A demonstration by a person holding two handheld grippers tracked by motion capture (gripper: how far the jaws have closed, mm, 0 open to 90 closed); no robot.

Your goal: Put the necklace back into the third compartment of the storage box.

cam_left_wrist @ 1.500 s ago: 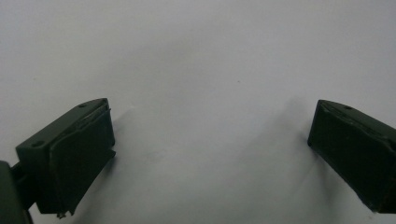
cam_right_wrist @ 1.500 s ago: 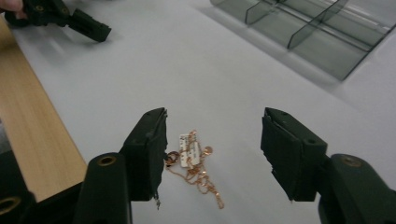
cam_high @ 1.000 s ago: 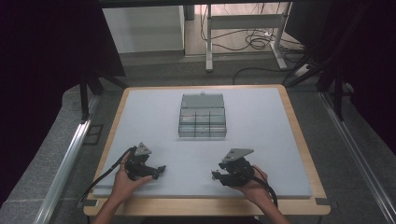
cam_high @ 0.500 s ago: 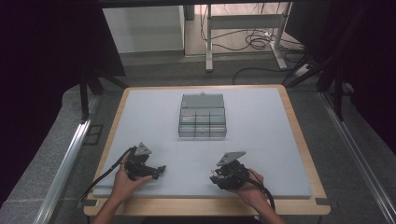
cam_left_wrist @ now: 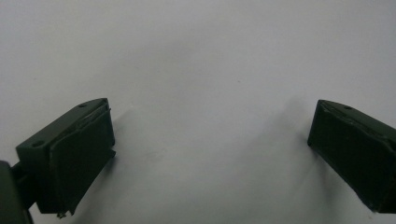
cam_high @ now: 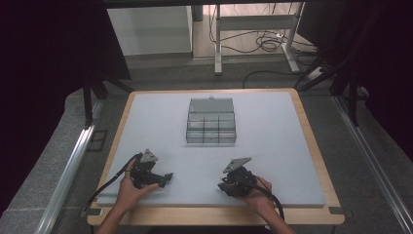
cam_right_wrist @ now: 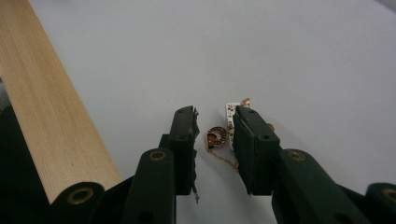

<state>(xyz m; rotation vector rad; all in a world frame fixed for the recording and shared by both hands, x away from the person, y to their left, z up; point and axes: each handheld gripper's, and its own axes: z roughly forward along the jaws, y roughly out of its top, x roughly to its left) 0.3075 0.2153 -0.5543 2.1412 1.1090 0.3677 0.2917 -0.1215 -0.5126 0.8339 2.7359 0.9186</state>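
In the high view, the bench [cam_high: 311, 146] carries a pale grey mat framed by a wooden edge, and a clear compartment box [cam_high: 211, 122] with its lid raised sits near the middle of the far half. The person's 2 hands come in from the near edge: the left gripper [cam_high: 165, 178] rests on the mat at the near left, and the right gripper [cam_high: 222, 185] rests at the near right, both well apart from the box and from each other. A black cable trails from each toward the near edge. In the left gripper view, the 2 black fingers [cam_left_wrist: 74, 154] stand wide apart over bare grey mat, with nothing between them. In the right gripper view, the fingers [cam_right_wrist: 254, 144] are fairly close together and have just been closing; between them, on the mat, lies a small piece of jewellery [cam_right_wrist: 217, 136], a round gold-toned ring-shaped pendant on a fine chain, next to a small white card [cam_right_wrist: 229, 114] that shows past the tip of the finger on that view's right. The pendant sits nearer that same finger, and a gap still shows to the other finger, so the pads do not yet clamp it. The wooden edge of the bench [cam_right_wrist: 42, 107] runs along that view's left.
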